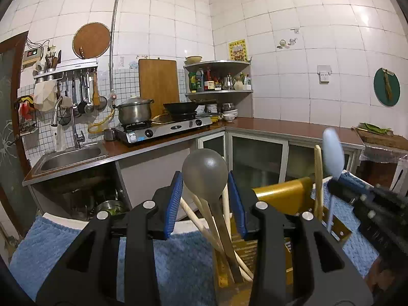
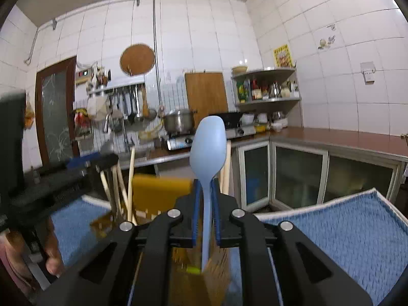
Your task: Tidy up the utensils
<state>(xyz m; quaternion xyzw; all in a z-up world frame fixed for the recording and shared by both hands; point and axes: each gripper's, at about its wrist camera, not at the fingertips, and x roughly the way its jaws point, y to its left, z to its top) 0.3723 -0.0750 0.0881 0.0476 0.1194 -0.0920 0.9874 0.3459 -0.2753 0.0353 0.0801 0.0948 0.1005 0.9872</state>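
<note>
Left gripper (image 1: 205, 201): I grasp the grey spoon (image 1: 204, 172) – handle down in the holder (image 1: 280, 193).
Right gripper (image 2: 206, 211): clenched on the blue spoon (image 2: 209, 148) – upright, directly above the holder.

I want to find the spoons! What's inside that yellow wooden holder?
The yellow holder has wooden-handled utensils standing in it, one a grey spoon, and a blue spoon gripped by the right gripper. The grippers cover its bottom, so anything lying there stays hidden.

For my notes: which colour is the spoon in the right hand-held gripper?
Light blue spoon; best in the right wrist view.
</note>
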